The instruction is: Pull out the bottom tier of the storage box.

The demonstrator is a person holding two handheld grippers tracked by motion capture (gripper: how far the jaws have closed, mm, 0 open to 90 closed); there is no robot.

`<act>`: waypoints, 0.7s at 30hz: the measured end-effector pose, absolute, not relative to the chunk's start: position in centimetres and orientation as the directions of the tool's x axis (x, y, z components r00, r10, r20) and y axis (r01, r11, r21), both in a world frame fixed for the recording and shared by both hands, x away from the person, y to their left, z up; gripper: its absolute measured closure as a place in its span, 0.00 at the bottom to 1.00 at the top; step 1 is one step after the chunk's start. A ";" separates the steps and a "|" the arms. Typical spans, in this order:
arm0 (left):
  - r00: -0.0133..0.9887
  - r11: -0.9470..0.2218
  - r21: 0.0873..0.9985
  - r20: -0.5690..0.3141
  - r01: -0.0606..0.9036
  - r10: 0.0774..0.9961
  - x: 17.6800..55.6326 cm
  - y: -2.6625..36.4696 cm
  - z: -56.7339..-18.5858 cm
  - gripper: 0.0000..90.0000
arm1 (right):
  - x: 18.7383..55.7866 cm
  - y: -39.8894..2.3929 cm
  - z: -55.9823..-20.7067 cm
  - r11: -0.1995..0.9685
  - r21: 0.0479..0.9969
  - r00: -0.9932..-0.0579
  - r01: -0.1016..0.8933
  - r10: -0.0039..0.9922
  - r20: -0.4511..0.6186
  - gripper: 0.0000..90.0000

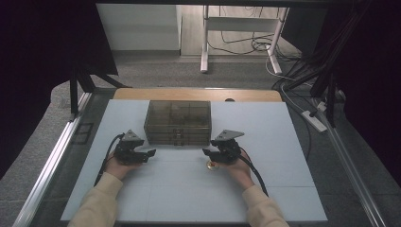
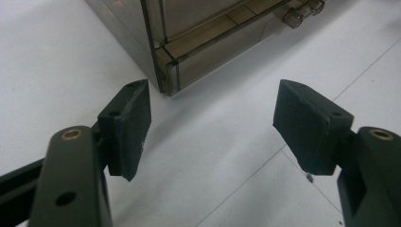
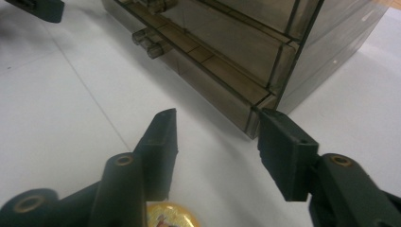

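A smoky see-through drawer box (image 1: pixel 177 118) stands on the white table top (image 1: pixel 265 189). My left gripper (image 1: pixel 150 152) lies in a hand by the box's front left corner, open; in the left gripper view its jaws (image 2: pixel 210 101) frame bare table just short of that corner of the box (image 2: pixel 203 42). At the front right corner my right gripper (image 1: pixel 206 152) is also open, and the right gripper view has nothing between its jaws (image 3: pixel 215 123). A small round gold piece (image 1: pixel 212 164) lies on the table under the right gripper, at its base (image 3: pixel 170 215).
The box's lower drawers carry small clear knobs (image 3: pixel 149 42) on their fronts, also seen as knobs (image 2: pixel 302 12) from the left side. Metal rails (image 1: pixel 52 161) border the table. Cables and a white stand (image 1: pixel 239 33) lie on the floor beyond.
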State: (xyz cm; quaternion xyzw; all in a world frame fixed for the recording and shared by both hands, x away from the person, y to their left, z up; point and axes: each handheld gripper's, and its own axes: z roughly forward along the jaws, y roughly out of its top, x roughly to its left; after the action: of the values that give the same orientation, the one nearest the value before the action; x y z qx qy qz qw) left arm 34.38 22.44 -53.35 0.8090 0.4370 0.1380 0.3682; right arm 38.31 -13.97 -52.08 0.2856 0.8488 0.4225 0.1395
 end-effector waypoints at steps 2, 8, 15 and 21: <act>0.579 -0.346 0.717 -0.099 0.605 0.809 34.4 22.5 -53.3 0.33 | 38.5 -13.9 -52.2 0.482 0.795 -0.796 0.368 0.605 0.002 0.56; 0.579 -0.346 0.717 -0.098 0.605 0.810 34.4 22.5 -53.4 0.34 | 38.9 -13.7 -52.5 0.485 0.786 -0.775 0.384 0.631 -0.010 0.64; 0.576 -0.348 0.717 -0.091 0.604 0.812 34.4 22.4 -53.4 0.35 | 39.0 -13.7 -52.7 0.502 0.775 -0.759 0.383 0.650 -0.046 0.81; 0.572 -0.347 0.717 -0.087 0.604 0.816 34.5 22.5 -53.5 0.38 | 39.1 -13.8 -52.7 0.502 0.771 -0.754 0.392 0.656 -0.044 0.90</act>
State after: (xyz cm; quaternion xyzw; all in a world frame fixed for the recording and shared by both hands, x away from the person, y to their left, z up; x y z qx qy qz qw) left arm 34.46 22.50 -53.51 0.8077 0.4396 0.1449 0.3652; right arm 39.09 -13.85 -52.74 0.3081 0.8502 0.3924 0.1678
